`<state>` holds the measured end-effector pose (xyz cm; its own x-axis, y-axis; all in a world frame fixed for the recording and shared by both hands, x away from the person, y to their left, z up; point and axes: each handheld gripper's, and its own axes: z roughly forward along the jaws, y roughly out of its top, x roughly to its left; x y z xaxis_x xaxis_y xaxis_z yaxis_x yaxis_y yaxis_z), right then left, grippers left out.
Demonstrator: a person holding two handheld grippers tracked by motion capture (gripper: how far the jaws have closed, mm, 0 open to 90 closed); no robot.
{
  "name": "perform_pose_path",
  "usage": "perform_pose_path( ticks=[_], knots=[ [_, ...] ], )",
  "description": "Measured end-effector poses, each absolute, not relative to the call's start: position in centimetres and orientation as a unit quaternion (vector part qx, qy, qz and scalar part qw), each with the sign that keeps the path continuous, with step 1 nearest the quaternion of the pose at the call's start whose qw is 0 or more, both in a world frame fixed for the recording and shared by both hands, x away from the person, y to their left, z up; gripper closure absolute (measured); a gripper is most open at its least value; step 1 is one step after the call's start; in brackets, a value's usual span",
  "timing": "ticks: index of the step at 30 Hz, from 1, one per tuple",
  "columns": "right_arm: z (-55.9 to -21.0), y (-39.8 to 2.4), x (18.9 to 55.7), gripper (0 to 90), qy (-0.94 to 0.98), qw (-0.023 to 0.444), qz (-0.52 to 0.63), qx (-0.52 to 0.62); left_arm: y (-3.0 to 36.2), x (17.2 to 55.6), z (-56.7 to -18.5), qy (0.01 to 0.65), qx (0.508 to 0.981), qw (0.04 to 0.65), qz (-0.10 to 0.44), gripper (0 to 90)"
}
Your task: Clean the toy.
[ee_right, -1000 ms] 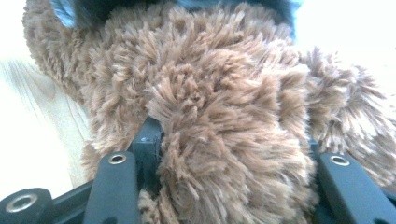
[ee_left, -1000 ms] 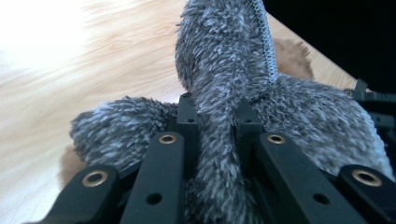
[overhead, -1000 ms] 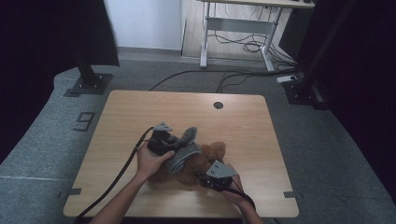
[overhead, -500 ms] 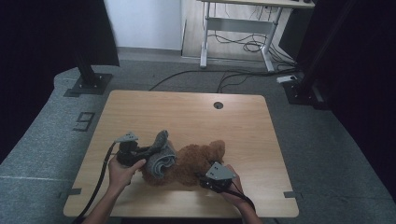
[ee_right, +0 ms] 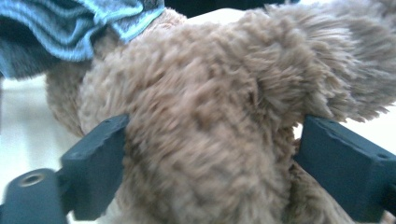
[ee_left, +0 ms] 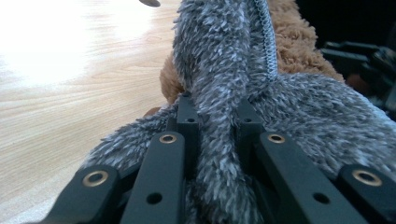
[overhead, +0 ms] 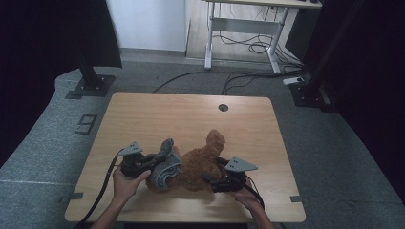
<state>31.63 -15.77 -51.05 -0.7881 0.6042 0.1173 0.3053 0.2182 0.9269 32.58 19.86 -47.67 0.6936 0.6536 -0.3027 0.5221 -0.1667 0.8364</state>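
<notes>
On the near left of the wooden tabletop [overhead: 143, 119], the left claw [overhead: 152, 161] is pinched tight on a fold of a grey garment [overhead: 165, 167]. In the left gripper view the jaws press close together with a ridge of the shaggy grey pile [ee_left: 219, 154] squeezed between them. The fabric is long-napped and fuzzy outside, with a knitted ribbed edge running up along it; in the right gripper view its inner side [ee_right: 74, 23] shows as blue-grey with paler stripes.

The garment lies bunched against the left side of a brown plush toy [overhead: 200, 164], which lies near the front edge of the tabletop, one rounded limb pointing to the far side. Its fur is curly, dense and matted.

At the right, the right claw [overhead: 215, 183] has just been opening; its jaws stand wide on either side of a rounded part of the plush toy [ee_right: 205, 140], which fills the gap between them.
</notes>
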Motion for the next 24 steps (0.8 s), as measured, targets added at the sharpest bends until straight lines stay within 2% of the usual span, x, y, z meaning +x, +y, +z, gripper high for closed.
perform_pose_path(
  ticks=[1, 2, 5, 7, 8, 9, 10, 11, 14, 16, 17, 24],
  knots=[
    [-51.0, -15.6, 32.0, 6.3, 0.771, 0.129, 0.549, 0.297, 19.8, 32.6, -47.7, 0.385, 0.762, 0.517, 0.065, 78.0],
    [-51.3, -14.8, 32.8, 4.9, 0.780, 0.098, 0.544, 0.294, 19.8, 32.6, -47.7, 0.386, 0.761, 0.517, 0.065, 78.0],
    [-51.9, -13.3, 33.2, 3.2, 0.798, 0.093, 0.521, 0.288, 19.6, 32.7, -47.8, 0.387, 0.762, 0.515, 0.068, 78.0],
    [-52.1, -12.2, 33.3, 10.0, 0.811, 0.117, 0.497, 0.286, 19.5, 32.9, -47.9, 0.390, 0.761, 0.513, 0.075, 78.1],
    [-51.9, -12.1, 33.4, 22.9, 0.810, 0.128, 0.494, 0.288, 19.5, 33.1, -47.9, 0.391, 0.760, 0.513, 0.076, 78.1],
    [-51.9, -12.1, 33.4, 22.9, 0.810, 0.128, 0.494, 0.288, 19.4, 33.3, -47.8, 0.392, 0.760, 0.513, 0.077, 78.1],
    [-51.7, -12.1, 33.4, 34.5, 0.808, 0.149, 0.494, 0.284, 19.3, 33.5, -47.7, 0.392, 0.760, 0.512, 0.081, 78.0],
    [-51.7, -12.1, 33.4, 34.5, 0.808, 0.149, 0.494, 0.284, 19.2, 33.7, -47.6, 0.392, 0.760, 0.511, 0.086, 78.0],
    [-51.7, -11.9, 33.7, 41.7, 0.797, 0.172, 0.494, 0.301, 18.7, 35.0, -47.1, 0.396, 0.761, 0.507, 0.089, 77.9],
    [-51.8, -11.8, 34.3, 46.5, 0.780, 0.204, 0.498, 0.319, 18.3, 36.1, -46.8, 0.398, 0.762, 0.503, 0.093, 77.6],
    [-51.8, -11.8, 34.3, 46.5, 0.780, 0.204, 0.498, 0.319, 18.1, 36.8, -46.6, 0.400, 0.762, 0.500, 0.095, 77.6],
    [-52.0, -12.2, 36.5, 48.9, 0.743, 0.293, 0.494, 0.342, 16.3, 40.9, -46.1, 0.413, 0.758, 0.495, 0.097, 77.4]
  ],
)
